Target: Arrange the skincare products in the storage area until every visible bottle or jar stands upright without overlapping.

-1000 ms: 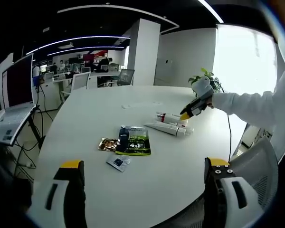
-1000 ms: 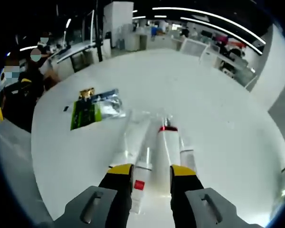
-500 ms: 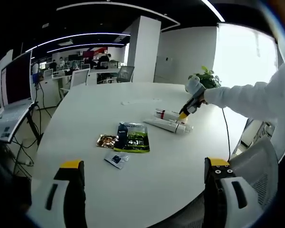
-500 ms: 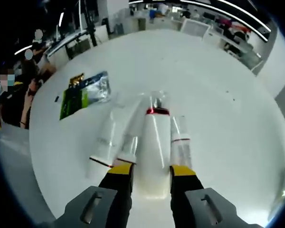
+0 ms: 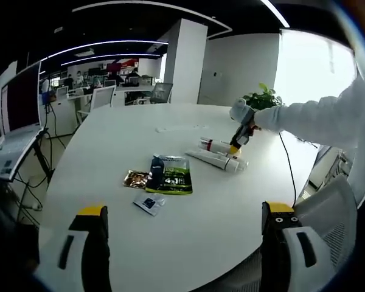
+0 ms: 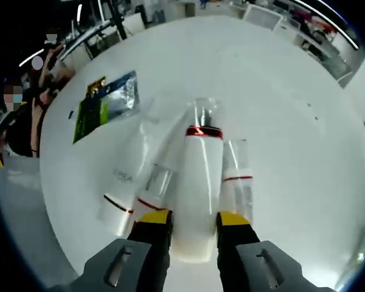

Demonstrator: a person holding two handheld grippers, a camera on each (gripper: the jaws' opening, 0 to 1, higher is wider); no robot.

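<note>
Right gripper (image 6: 193, 220): has descended over the lying tubes; jaws now straddle the red-banded tube (image 6: 198, 182), not clearly clamped. Lift pending. Left gripper (image 5: 185, 213): wide open, empty, held back.

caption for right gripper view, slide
Right gripper straddles the base of a lying white bottle among other toppled bottles on the white table.

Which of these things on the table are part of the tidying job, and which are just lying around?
Part of the job:
- white bottle with red band, lying between the right gripper fingers
- other white bottles lying beside it

Just lying about:
- green packet
- gold sachet
- small clear sachet
- potted plant
- laptop
</note>
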